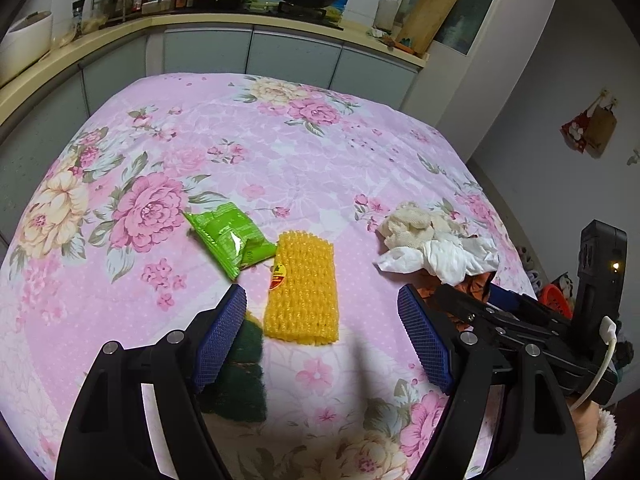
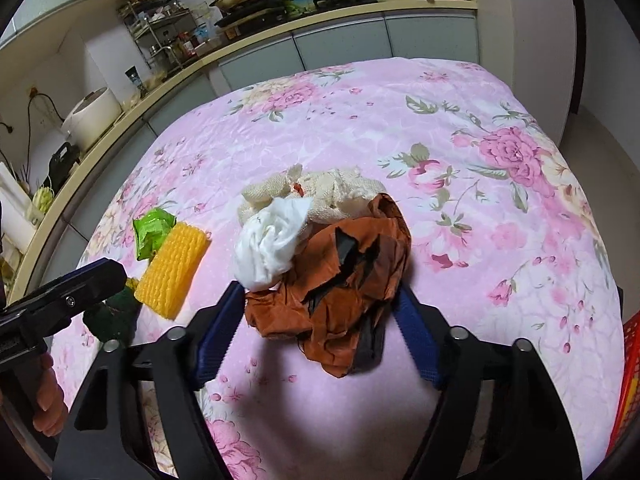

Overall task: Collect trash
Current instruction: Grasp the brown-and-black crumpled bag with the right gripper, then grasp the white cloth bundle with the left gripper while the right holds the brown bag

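A yellow foam net lies on the pink floral tablecloth, just ahead of my open left gripper; it also shows in the right wrist view. A green wrapper lies beside it at its far left. A dark green scrubber lies by my left finger. My right gripper is open around a crumpled orange-brown bag. A white tissue and a cream cloth lie just beyond it. The pile also shows in the left wrist view.
A red basket stands at the table's right edge, also in the left wrist view. A kitchen counter with pans and a rice cooker runs behind the table.
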Demonstrator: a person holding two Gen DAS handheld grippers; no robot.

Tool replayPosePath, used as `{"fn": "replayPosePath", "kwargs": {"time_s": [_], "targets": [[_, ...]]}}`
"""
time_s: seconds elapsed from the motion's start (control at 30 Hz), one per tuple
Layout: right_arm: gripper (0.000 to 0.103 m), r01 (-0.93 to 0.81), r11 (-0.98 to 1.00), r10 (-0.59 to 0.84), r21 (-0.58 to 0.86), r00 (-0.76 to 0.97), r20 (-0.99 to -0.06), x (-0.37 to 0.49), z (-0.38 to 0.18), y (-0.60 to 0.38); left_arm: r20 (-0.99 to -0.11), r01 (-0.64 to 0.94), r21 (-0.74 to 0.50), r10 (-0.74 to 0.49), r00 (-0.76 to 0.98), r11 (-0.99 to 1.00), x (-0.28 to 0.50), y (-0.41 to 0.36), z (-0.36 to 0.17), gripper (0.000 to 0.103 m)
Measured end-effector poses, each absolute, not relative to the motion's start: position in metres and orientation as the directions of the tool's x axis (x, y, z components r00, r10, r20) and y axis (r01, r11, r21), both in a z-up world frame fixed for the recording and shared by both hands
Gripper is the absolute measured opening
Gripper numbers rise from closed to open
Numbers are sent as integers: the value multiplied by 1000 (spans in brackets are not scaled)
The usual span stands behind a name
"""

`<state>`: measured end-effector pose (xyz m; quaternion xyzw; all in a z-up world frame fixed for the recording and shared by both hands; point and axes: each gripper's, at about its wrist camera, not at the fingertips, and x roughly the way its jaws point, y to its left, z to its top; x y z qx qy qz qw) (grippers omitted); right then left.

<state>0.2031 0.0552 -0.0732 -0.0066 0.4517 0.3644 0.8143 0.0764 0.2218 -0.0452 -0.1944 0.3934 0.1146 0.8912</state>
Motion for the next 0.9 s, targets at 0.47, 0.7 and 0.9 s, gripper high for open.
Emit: {"fn": "replayPosePath", "kwargs": {"time_s": [0.47,0.7,0.9], "targets": [[57,-573,754,581,320,357,-732,196,-65,14,-750,-290,-250,4,661,924,93,193,-48,76],[57,-571,760,561,311,335,-757,193,-65,-12,-748,-226,-230,-24,663,947,106,168,-47,76],[69,-563,772,542,295,341,-768,192,-66,-24,-747,-199,-232,-43,664,952,116,157,-45,76]]}}
